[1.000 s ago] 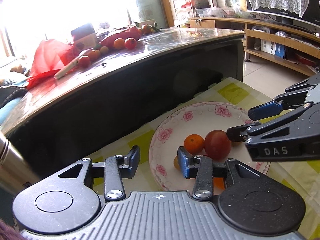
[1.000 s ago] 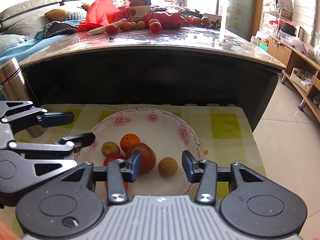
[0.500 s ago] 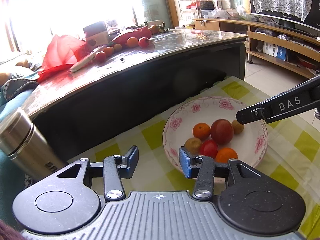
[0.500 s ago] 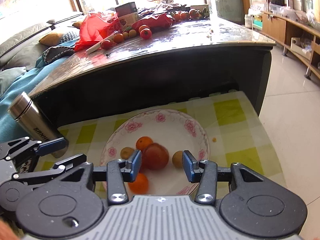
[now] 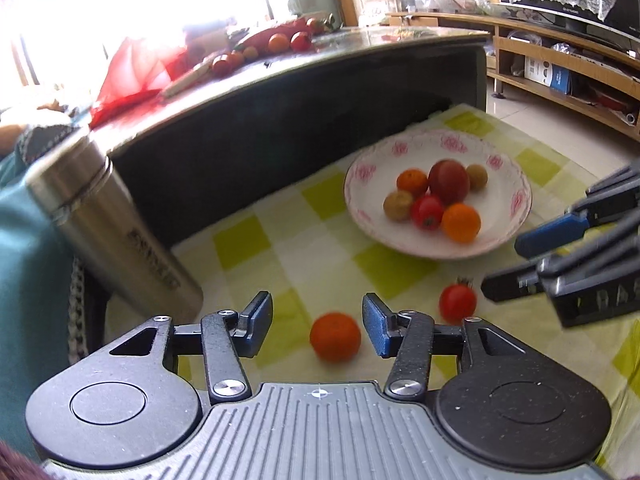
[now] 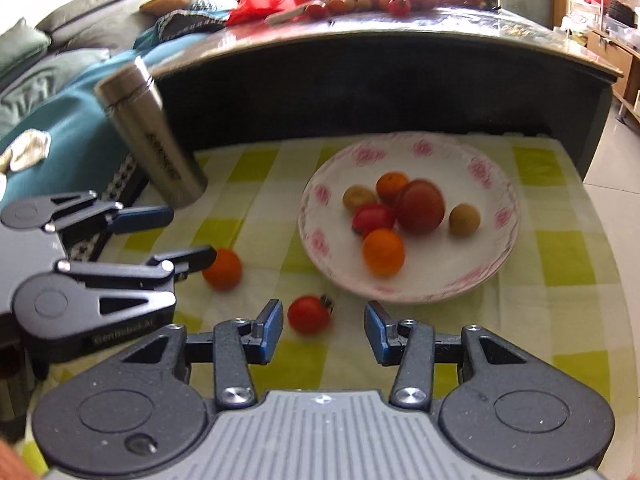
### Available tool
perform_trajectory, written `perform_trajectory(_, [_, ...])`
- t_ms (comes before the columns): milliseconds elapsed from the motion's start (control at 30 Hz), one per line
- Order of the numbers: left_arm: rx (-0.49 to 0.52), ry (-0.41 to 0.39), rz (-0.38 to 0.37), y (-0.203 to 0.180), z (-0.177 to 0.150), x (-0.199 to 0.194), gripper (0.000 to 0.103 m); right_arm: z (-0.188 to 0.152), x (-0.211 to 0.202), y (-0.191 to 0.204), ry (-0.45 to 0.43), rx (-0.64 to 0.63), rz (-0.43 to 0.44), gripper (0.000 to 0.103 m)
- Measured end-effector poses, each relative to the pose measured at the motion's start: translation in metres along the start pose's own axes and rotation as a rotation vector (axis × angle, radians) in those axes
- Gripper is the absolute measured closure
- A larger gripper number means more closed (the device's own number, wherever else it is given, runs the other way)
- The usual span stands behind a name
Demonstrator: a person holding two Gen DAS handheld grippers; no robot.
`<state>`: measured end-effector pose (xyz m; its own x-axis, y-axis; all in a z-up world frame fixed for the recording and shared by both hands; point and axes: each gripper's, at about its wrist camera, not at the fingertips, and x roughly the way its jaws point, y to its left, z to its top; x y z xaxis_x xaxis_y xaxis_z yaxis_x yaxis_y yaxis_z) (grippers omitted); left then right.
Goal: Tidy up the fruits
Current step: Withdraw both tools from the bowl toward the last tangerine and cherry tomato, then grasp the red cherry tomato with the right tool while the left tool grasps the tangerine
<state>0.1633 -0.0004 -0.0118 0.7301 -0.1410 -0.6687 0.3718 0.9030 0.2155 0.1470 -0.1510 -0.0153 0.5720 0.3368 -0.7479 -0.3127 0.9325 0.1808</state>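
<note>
Both tongs are spread: the left tongs (image 5: pixel 318 326) frame an orange (image 5: pixel 335 336) on the desk (image 5: pixel 320 256), the right tongs (image 6: pixel 324 330) a tomato (image 6: pixel 309 314), seemingly untouched; six fruits fill the plate (image 6: pixel 486 272).

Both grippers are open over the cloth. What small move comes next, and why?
Probably ease the left gripper forward around the orange and close. That orange lies loose on the cloth between its open fingers, while six fruits already sit in the plate. The right gripper is lined up likewise on the tomato.

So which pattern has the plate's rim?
Pink flowers on white around the plate rim, clearest in the right wrist view.
</note>
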Motion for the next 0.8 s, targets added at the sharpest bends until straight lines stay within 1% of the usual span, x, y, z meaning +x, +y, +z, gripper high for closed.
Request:
perform_trajectory(100, [-0.012,0.016,-0.008,0.002,-0.006,0.005,0.045,-0.008,0.012,0.006,0.025,-0.033,-0.016,0.054])
perform_trajectory(267, [-0.014,0.032,-0.017,0.002,-0.013,0.020,0.043,-0.014,0.027,0.007,0.028,-0.063,-0.035,0.054])
perform_trajectory(500, [0.013,0.053,-0.038,-0.003,-0.021,0.043,0.042,-0.010,0.035,0.008,-0.019,-0.080,-0.036,0.054])
perform_trajectory(533, [0.008,0.040,-0.041,-0.002,-0.022,0.044,0.041,-0.010,0.037,0.009,-0.024,-0.085,-0.031,0.054])
perform_trajectory(600, [-0.003,0.040,-0.049,0.000,-0.021,0.044,0.042,-0.010,0.040,0.012,-0.034,-0.094,-0.028,0.054])
perform_trajectory(733, [-0.012,0.038,-0.065,-0.001,-0.022,0.043,0.054,-0.010,0.045,0.018,-0.060,-0.127,-0.044,0.054])
perform_trajectory(767, [-0.004,0.037,-0.064,-0.003,-0.022,0.043,0.056,-0.010,0.047,0.019,-0.061,-0.136,-0.053,0.054])
perform_trajectory(800, [0.005,0.036,-0.061,-0.004,-0.022,0.042,0.056,-0.010,0.047,0.019,-0.056,-0.143,-0.057,0.057])
